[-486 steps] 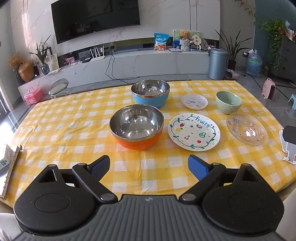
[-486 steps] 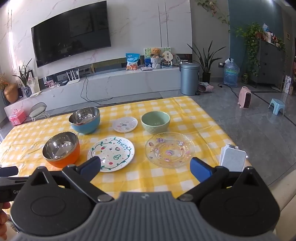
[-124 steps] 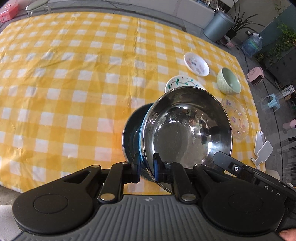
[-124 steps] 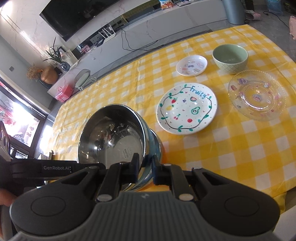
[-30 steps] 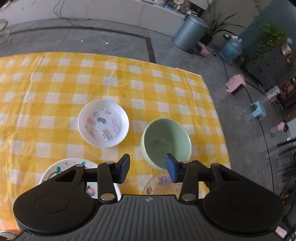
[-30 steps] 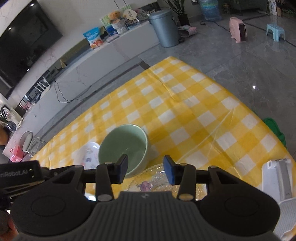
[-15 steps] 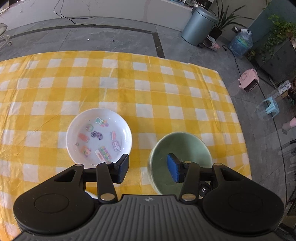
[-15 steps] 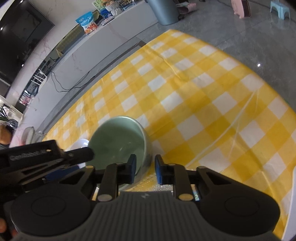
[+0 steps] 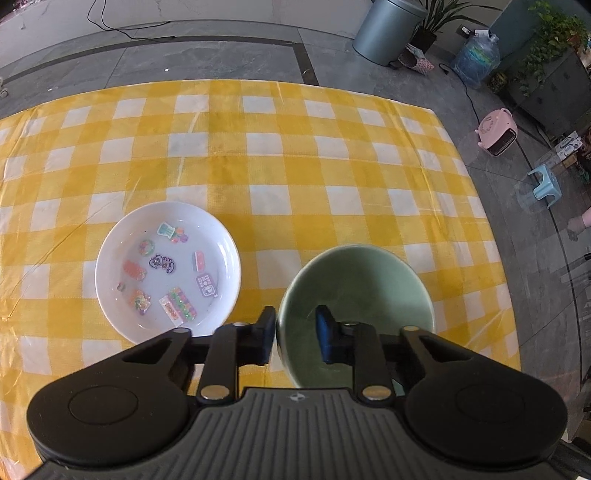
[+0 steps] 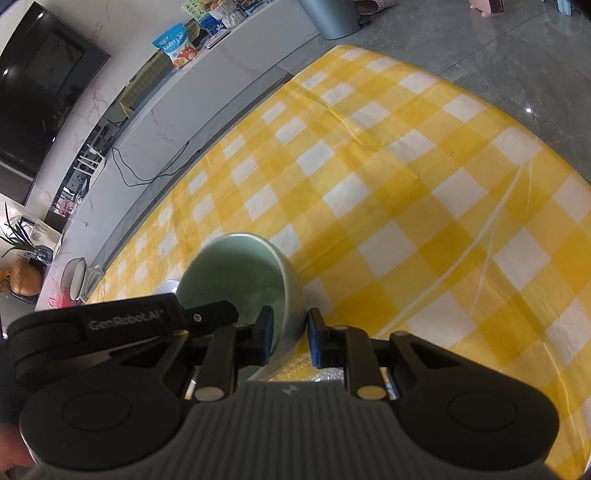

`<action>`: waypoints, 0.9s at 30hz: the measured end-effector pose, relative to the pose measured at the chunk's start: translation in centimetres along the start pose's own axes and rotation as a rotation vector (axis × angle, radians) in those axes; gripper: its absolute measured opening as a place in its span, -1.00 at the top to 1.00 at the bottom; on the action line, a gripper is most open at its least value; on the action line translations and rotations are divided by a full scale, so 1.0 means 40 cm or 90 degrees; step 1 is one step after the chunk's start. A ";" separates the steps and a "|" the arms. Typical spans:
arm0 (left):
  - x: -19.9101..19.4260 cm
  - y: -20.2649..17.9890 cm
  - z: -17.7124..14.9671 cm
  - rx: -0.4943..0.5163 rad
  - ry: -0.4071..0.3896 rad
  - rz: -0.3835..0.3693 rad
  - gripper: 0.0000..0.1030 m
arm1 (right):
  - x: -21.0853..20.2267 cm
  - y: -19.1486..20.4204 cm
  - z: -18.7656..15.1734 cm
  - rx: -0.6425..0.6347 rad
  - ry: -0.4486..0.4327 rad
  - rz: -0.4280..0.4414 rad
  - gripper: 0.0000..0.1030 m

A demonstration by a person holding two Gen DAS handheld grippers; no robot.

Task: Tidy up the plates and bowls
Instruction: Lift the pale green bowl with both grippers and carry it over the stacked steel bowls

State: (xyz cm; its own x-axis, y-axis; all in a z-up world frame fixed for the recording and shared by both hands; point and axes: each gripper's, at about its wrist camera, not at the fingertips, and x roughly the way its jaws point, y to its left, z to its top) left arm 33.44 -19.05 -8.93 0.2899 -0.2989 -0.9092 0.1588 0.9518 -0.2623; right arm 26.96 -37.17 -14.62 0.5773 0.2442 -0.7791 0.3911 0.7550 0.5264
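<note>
A pale green bowl sits on the yellow checked tablecloth. My left gripper straddles its near-left rim, one finger outside and one inside, jaws closed on the wall. My right gripper is shut on the green bowl's right wall, and the bowl looks tilted toward the left there. A small white plate with stickers lies just left of the bowl. The left gripper's body shows in the right wrist view, reaching into the bowl.
The table's far edge and right edge border grey floor. A grey bin, a water jug and a pink heater stand on the floor beyond. A clear patterned plate edge peeks under my right gripper.
Both grippers have moved in on the green bowl and closed on its rim from opposite sides. The bowl now looks tipped in the right wrist view.
</note>
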 end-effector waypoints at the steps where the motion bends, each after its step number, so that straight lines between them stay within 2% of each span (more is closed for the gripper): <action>1: 0.000 0.000 0.000 0.000 -0.001 0.002 0.65 | -0.001 -0.001 0.000 -0.001 0.000 0.001 0.66; 3: 0.002 -0.005 -0.002 0.011 -0.006 0.017 0.78 | 0.001 -0.001 0.002 -0.003 -0.001 0.000 0.66; 10: -0.021 -0.021 -0.010 0.050 -0.027 0.026 0.82 | 0.002 0.014 -0.007 -0.026 -0.008 -0.025 0.75; 13: -0.047 -0.020 -0.015 0.040 -0.032 0.024 0.83 | -0.015 0.013 -0.006 -0.019 -0.011 -0.014 0.76; 20: -0.150 -0.022 -0.047 0.044 -0.059 0.047 0.84 | -0.076 0.046 -0.030 -0.034 -0.020 0.007 0.78; 27: -0.286 0.006 -0.106 0.039 -0.074 0.058 0.86 | -0.175 0.100 -0.099 -0.069 -0.033 0.050 0.78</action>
State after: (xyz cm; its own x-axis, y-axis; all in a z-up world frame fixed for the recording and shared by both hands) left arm 26.15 -15.11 0.03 0.4122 -0.2210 -0.8839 0.1835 0.9704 -0.1570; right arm 21.65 -33.47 -8.41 0.6410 0.2754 -0.7164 0.2652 0.7965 0.5434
